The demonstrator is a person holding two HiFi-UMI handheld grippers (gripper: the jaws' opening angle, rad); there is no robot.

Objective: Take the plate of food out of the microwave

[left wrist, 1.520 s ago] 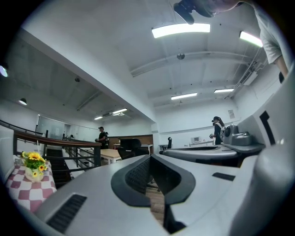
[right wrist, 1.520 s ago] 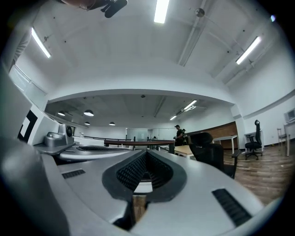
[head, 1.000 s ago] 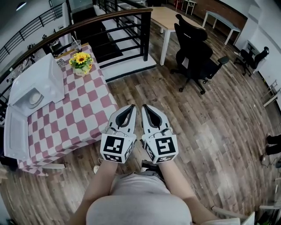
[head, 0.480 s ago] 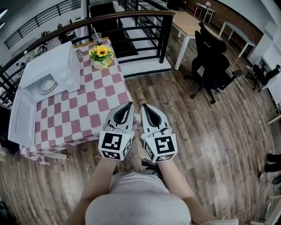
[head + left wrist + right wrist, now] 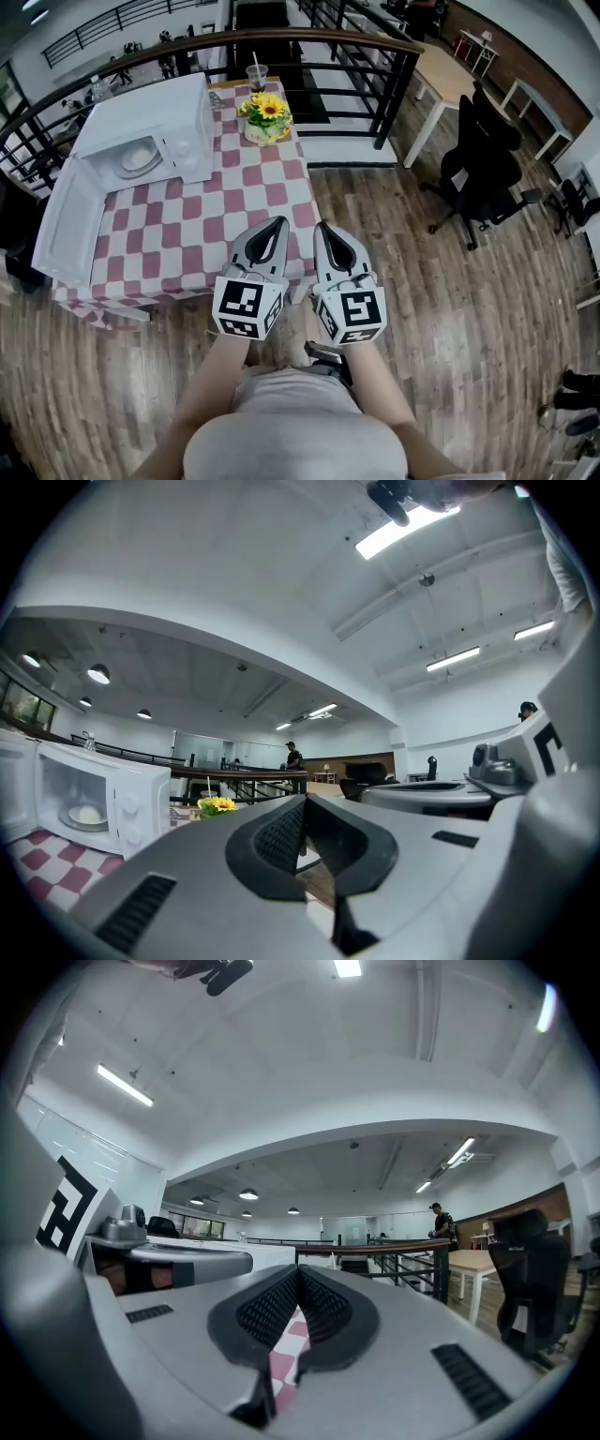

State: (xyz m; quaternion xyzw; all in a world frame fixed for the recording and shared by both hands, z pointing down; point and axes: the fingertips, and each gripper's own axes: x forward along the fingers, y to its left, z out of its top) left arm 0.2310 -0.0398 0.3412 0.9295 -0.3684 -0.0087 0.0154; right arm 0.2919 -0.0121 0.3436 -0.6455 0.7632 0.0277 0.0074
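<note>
A white microwave (image 5: 150, 127) stands at the far left of the checkered table (image 5: 225, 220), its door (image 5: 67, 220) swung wide open. Inside it lies a white plate of food (image 5: 137, 157), which the left gripper view also catches as the plate (image 5: 87, 815) in the microwave (image 5: 94, 803). My left gripper (image 5: 279, 223) and right gripper (image 5: 321, 227) hang side by side over the table's near right edge, both shut and empty. Their tips meet in the gripper views, left (image 5: 302, 801) and right (image 5: 298, 1272). Both are well short of the microwave.
A vase of yellow flowers (image 5: 264, 117) and a drink cup with a straw (image 5: 256, 77) sit at the table's far end. A dark railing (image 5: 309, 52) runs behind the table. A black office chair (image 5: 483, 164) and a wooden desk (image 5: 450, 80) stand at the right.
The view has swung left and forward: table and microwave now sit closer and more central, the chair further right. Both grippers keep their pose, shut, now over the table's edge.
</note>
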